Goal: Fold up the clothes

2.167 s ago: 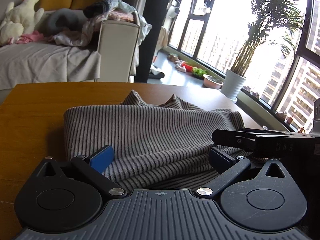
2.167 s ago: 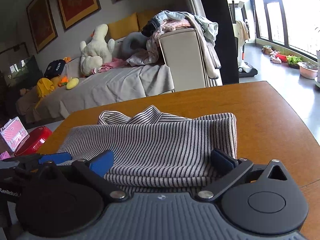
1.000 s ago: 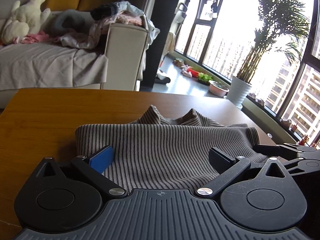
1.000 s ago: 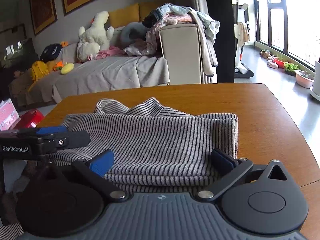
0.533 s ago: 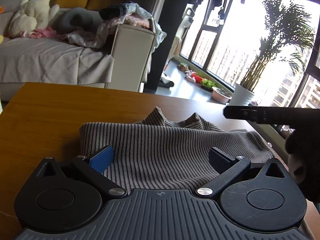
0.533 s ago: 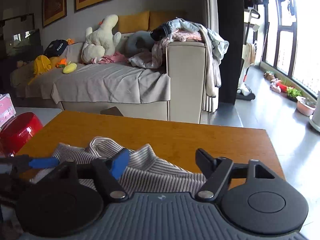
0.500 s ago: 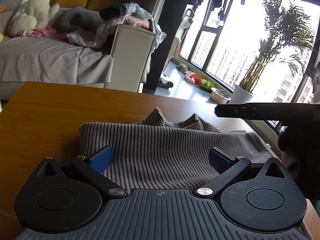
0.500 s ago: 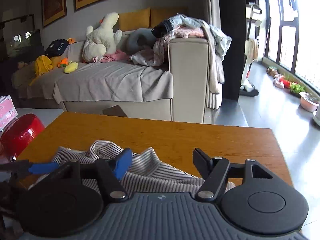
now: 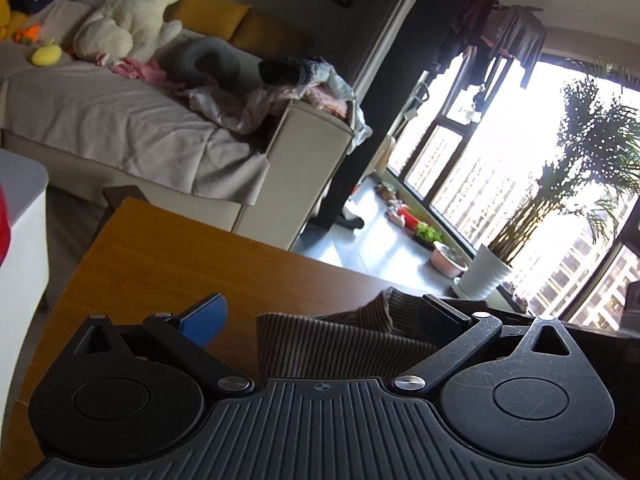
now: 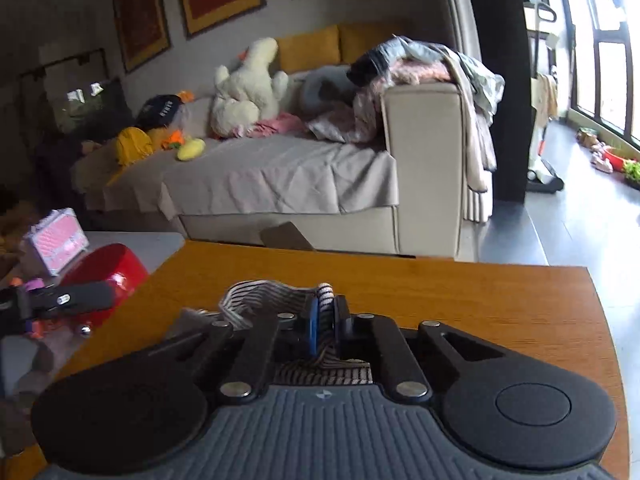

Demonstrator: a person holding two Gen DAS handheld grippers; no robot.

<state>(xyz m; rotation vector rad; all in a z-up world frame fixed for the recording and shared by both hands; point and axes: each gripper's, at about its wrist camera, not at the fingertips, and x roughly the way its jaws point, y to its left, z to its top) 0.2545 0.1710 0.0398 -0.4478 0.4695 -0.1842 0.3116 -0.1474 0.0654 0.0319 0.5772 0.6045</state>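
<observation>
One striped garment (image 10: 276,304) on the wooden table (image 10: 480,300), and the right gripper (image 10: 325,320) has it: jaws drawn narrow with a ridge of striped cloth pinched between them, dead ahead at twelve o'clock in its own view, the rest of the fabric bunched out toward ten o'clock. Over on the left gripper (image 9: 320,320), the jaws stand wide and hold nothing; the same garment (image 9: 340,340) lies between and just past the fingers, its folded edge running from twelve toward two o'clock, with the blue pad (image 9: 204,314) over bare table at ten o'clock. This looks like a soft, light knit, limp and ready to sag or slide out of shape wherever it isn't supported, so a single pinch will likely drag it into a bunch. Better purchase, I'd judge, is at an edge or corner through all layers, one gripper at each end. The count: one garment on the table, two grippers, one clamped and one free. A further heap of clothes (image 10: 420,64) sits on the sofa arm at one o'clock, too jumbled to number.
</observation>
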